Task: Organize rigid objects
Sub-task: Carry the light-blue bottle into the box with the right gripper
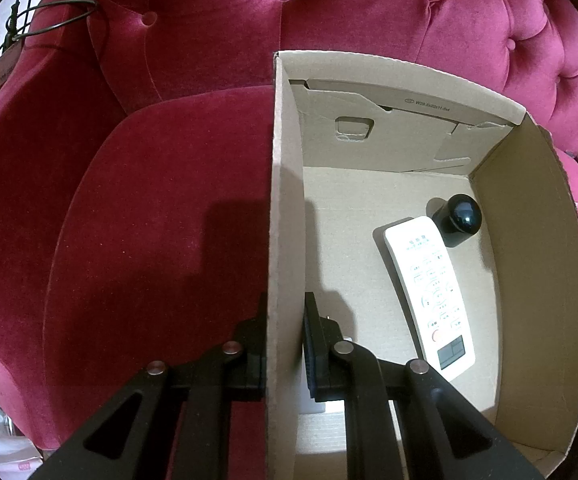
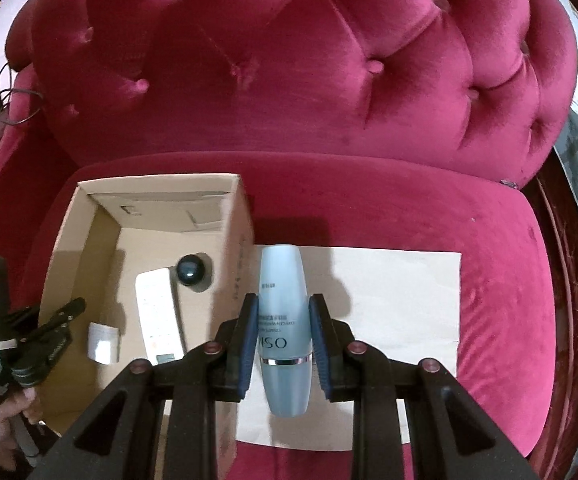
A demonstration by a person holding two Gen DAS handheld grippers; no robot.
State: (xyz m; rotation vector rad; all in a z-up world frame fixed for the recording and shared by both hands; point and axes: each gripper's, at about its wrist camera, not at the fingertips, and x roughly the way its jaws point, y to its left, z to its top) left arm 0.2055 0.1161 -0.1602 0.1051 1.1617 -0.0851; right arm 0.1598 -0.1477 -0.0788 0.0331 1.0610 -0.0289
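Right gripper [image 2: 283, 344] has its blue pads [image 2: 249, 344] either side of the pale blue bottle [image 2: 283, 320], close to it, though whether they touch I cannot tell; the bottle lies on a sheet of cardboard [image 2: 401, 304] on the red sofa [image 2: 329, 80]. Over on the left, the left gripper [image 1: 285, 344] pinches the side wall of the cardboard box [image 1: 285, 200], one finger outside, one inside. Down in the box: a white remote [image 1: 429, 296] and a dark round-capped bottle [image 1: 459, 218], touching near the far right corner. A small white item [image 2: 103, 342] lies beside the remote.
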